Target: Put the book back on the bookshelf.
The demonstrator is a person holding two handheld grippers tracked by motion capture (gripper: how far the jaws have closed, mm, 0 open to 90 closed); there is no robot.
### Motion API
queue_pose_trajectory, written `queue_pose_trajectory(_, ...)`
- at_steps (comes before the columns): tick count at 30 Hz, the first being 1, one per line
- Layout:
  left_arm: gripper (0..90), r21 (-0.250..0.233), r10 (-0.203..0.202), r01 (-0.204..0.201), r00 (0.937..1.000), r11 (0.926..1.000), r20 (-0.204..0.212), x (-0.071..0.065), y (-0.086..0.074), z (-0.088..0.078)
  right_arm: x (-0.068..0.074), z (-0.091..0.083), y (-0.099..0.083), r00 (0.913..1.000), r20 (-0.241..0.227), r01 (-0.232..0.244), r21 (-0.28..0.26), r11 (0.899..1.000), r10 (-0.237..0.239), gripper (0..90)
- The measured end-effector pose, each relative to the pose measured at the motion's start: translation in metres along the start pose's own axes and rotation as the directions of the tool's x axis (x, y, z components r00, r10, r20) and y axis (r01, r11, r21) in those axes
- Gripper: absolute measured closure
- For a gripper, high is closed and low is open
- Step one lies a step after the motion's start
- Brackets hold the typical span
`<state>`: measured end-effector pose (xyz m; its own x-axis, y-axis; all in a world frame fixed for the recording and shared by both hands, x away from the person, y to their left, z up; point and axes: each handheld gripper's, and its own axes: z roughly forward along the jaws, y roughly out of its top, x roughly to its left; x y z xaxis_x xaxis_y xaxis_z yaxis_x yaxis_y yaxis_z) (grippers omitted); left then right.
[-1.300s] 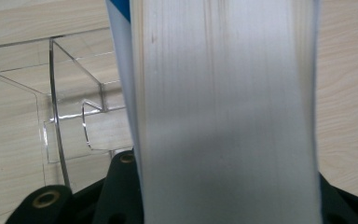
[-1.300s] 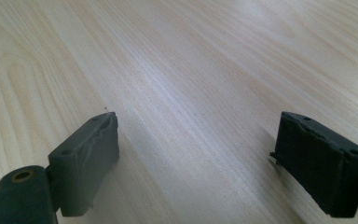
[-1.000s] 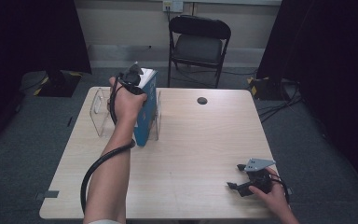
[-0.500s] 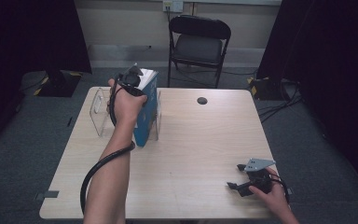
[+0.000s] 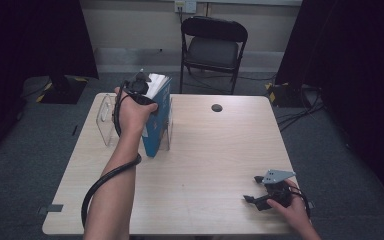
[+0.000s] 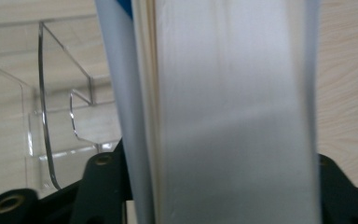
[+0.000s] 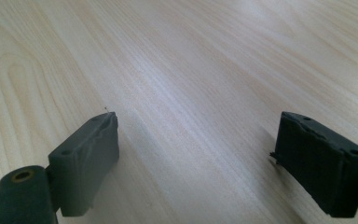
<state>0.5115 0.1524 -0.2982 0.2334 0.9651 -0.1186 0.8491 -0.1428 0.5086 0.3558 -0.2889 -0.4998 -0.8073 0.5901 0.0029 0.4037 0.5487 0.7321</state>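
A blue book (image 5: pixel 155 125) with white page edges stands upright in a clear acrylic rack (image 5: pixel 107 120) at the table's far left. My left gripper (image 5: pixel 146 94) comes down over the book's top, held by a hand. In the left gripper view the book (image 6: pixel 223 116) spans the gap between the black jaws of that gripper (image 6: pixel 214 186), and the rack's clear dividers (image 6: pixel 51 116) show to its left. These jaws have just been opening and stand open at the covers, the book still between them. My right gripper (image 5: pixel 249 202) rests on the near right of the table, open (image 7: pixel 196 154) over bare wood.
The light wooden table (image 5: pixel 220 150) has a small black round object (image 5: pixel 216 107) near its far edge. A black folding chair (image 5: pixel 212 45) stands behind the table. A black cable (image 5: pixel 105 180) trails along the left forearm.
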Motion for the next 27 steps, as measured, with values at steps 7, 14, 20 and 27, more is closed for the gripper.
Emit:
queue_pose_trajectory(7, 42.8, -0.016, 0.016, -0.015, 0.9998, 0.9997, 0.009, 0.002, -0.003, -0.003, 0.0, 0.0, 0.0, 1.0, 0.0, 0.0, 0.0, 1.0, 0.0, 12.9)
queue_pose_trajectory(14, 35.6, -0.027, 0.014, -0.013, 0.9995, 0.9995, 0.03, 0.005, -0.009, -0.009, 0.0, 0.0, 0.0, 1.0, 0.0, 0.0, 0.0, 1.0, 0.0, 12.9)
queue_pose_trajectory(20, 31.5, -0.036, 0.006, -0.005, 0.9992, 0.9993, 0.039, 0.008, -0.013, -0.011, 0.0, 0.0, 0.0, 1.0, 0.0, 0.0, 0.0, 1.0, 0.0, 12.9)
queue_pose_trajectory(27, 27.3, -0.045, 0.026, -0.023, 0.9979, 0.9987, 0.059, 0.011, -0.019, -0.016, 0.0, 0.0, 0.0, 1.0, 0.0, 0.0, 0.0, 1.0, 0.0, 12.9)
